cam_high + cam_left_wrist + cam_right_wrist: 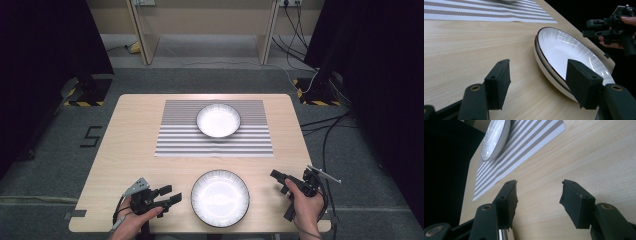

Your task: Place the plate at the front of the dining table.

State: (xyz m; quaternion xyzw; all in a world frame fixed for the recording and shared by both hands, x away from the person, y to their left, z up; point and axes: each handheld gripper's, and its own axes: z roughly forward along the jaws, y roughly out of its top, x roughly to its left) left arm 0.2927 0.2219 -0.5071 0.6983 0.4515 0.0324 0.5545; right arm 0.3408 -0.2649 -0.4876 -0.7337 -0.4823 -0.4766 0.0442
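In the high view the table [130, 140] takes up the middle of the frame. A placemat [215, 142] lies on its upper half, and a bowl [218, 120] sits on the upper part of that mat. Below the mat, at lower centre, a plate [220, 197] rests on the bare tabletop near the bottom edge. The left gripper [172, 195] lies just left of the plate at lower left; the right gripper [277, 179] lies to the plate's right at lower right.

Left claw [172, 195] and right claw [278, 180] both gape, empty-jawed.
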